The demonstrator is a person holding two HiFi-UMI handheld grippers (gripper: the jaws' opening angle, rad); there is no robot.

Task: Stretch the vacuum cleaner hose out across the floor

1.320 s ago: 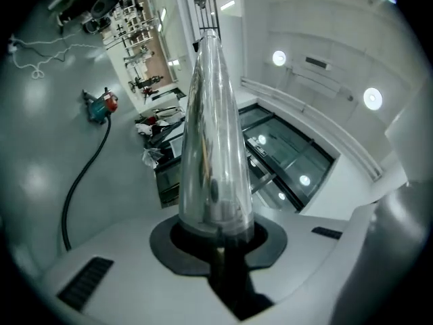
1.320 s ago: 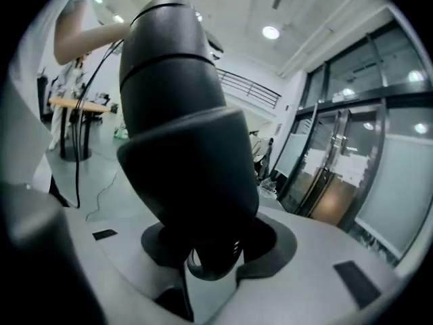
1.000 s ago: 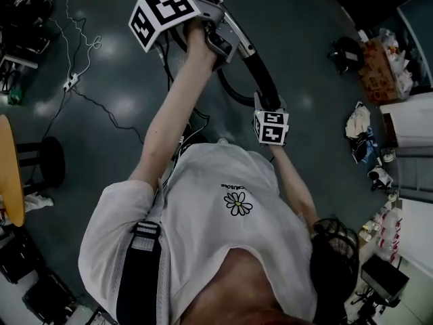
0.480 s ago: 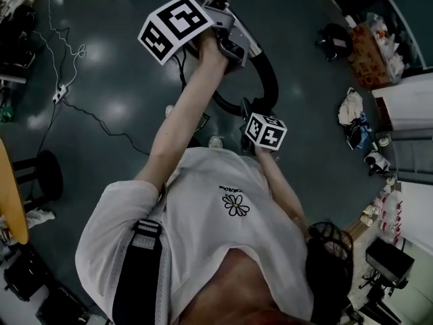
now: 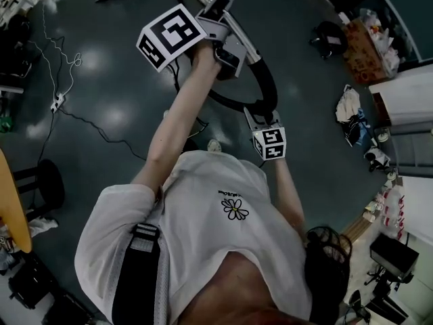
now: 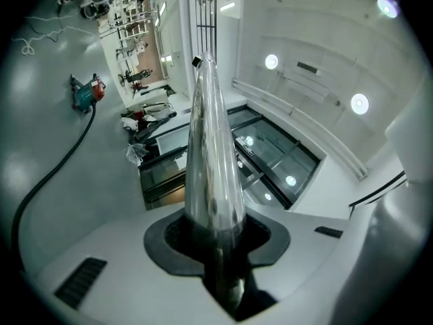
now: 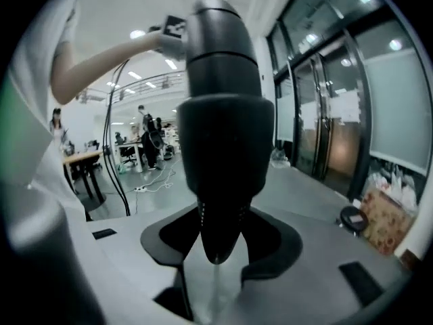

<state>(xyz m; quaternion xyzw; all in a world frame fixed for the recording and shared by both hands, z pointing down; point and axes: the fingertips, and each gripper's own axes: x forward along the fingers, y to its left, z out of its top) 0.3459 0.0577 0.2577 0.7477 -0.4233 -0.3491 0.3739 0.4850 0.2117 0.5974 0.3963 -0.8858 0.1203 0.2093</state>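
My left gripper (image 5: 221, 11) is shut on the shiny metal tube (image 5: 238, 34) of the vacuum cleaner. In the left gripper view the tube (image 6: 211, 147) runs straight out from between the jaws of that gripper (image 6: 218, 252). The black hose (image 5: 268, 85) curves from the tube's lower end down to my right gripper (image 5: 260, 118), which is shut on its thick black end piece (image 7: 221, 120). The right gripper (image 7: 216, 249) shows in its own view with the piece filling the gap between the jaws. A thinner black loop (image 5: 226, 101) hangs below the hands.
A white cable and power strip (image 5: 58, 100) lie on the dark floor at left, near a black stool (image 5: 49, 179) and a wooden tabletop (image 5: 9, 202). Boxes and bags (image 5: 369, 49) and white cabinets (image 5: 406, 100) line the right side. A teal and red machine (image 6: 86, 93) sits farther off.
The left gripper has swung the tube a little and the right gripper has sunk slightly, so the hose arcs tighter between them. Both grips hold as before.
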